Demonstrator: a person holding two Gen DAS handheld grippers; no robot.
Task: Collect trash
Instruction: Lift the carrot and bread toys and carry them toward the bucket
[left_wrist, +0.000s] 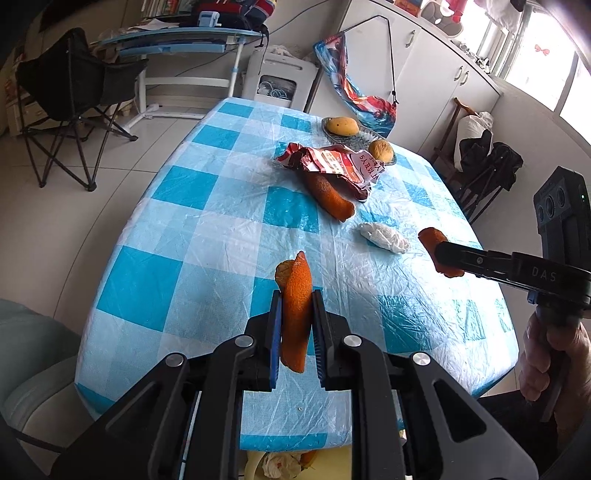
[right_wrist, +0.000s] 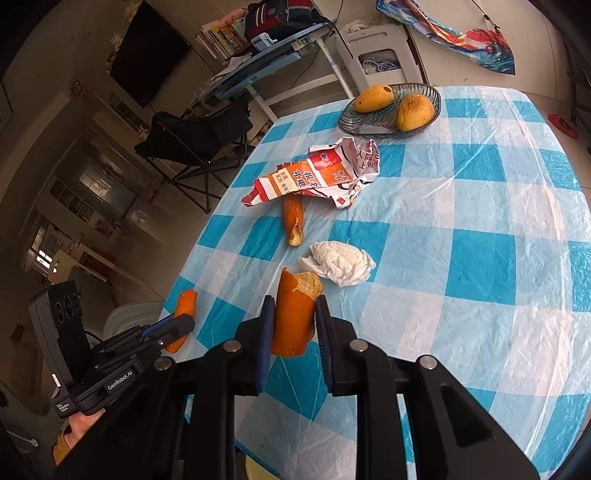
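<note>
1. Both hands carry a piece of orange peel toward the near table edge, where a yellow bin (left_wrist: 258, 463) with crumpled tissue inside shows below the table at about 6 o'clock in the left wrist view. As I judge it, the step in hand is bringing both pieces over that bin.
2. To do it well, keep each gripper clamped until the peel hangs clear of the blue-and-white checked plastic tablecloth (left_wrist: 192, 236) and over the bin's mouth, then let go one at a time so neither piece lands on the floor.
3. The left gripper (left_wrist: 297, 295) is closed on a long curled strip of orange peel (left_wrist: 295, 295), pads pressing its sides; the strip stands nearly upright and sticks out above and below the pads.
4. The right gripper (right_wrist: 294, 301) is clamped on a broader curved piece of orange peel (right_wrist: 295, 314) with pale pith showing at its top, lifted off the table.
5. Trash left on the table: a third orange peel strip (right_wrist: 292, 221) toward 12 o'clock, partly under a crumpled red-and-white paper wrapper (right_wrist: 321, 175), and a white crumpled tissue (right_wrist: 341, 262) at about 1 o'clock, just beyond the right gripper.
6. The ribbed glass dish (right_wrist: 351, 123) holding two yellow mangoes (right_wrist: 373, 98) at the far edge is probably not trash.
</note>
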